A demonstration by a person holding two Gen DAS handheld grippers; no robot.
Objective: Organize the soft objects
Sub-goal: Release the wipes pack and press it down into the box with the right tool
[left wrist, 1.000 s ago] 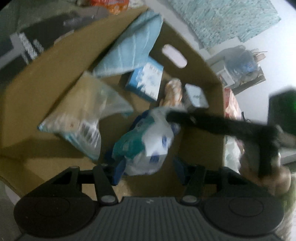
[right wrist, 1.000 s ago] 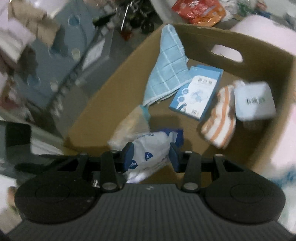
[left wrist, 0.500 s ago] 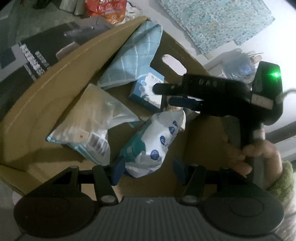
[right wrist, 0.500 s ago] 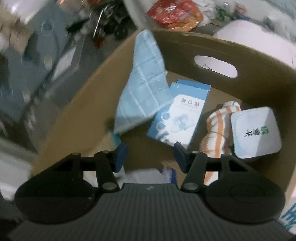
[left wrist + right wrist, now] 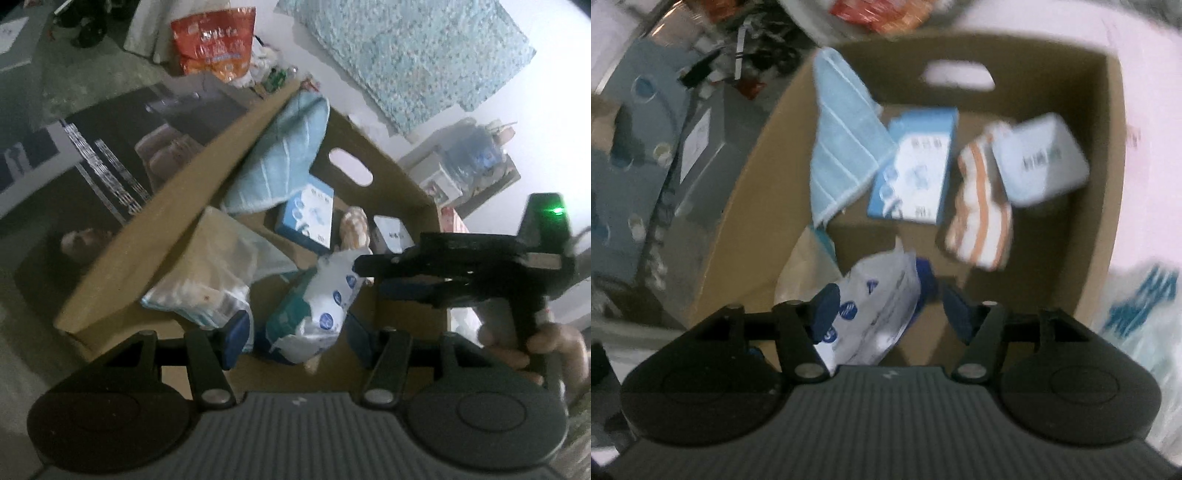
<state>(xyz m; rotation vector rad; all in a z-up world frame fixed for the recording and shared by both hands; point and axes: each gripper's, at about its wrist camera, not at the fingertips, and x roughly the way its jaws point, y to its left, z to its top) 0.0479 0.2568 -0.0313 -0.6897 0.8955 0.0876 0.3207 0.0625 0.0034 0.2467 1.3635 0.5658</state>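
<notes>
Right gripper (image 5: 888,308) jaws are opening over the cardboard box (image 5: 1108,192). A second ago they pinched the white-and-blue pouch (image 5: 875,314); now the pads stand clear of it, though blur makes contact on the left pad hard to rule out. The pouch lies in the box's near corner, next to the clear plastic bag (image 5: 207,280). Left gripper (image 5: 299,332) sits half open with nothing gripped, the pouch (image 5: 317,306) below its fingers; this view has pulled back since the earlier frame. Also in the box: blue cloth (image 5: 842,147), blue-and-white carton (image 5: 916,170), orange-striped towel (image 5: 982,214), pale tissue pack (image 5: 1041,162).
</notes>
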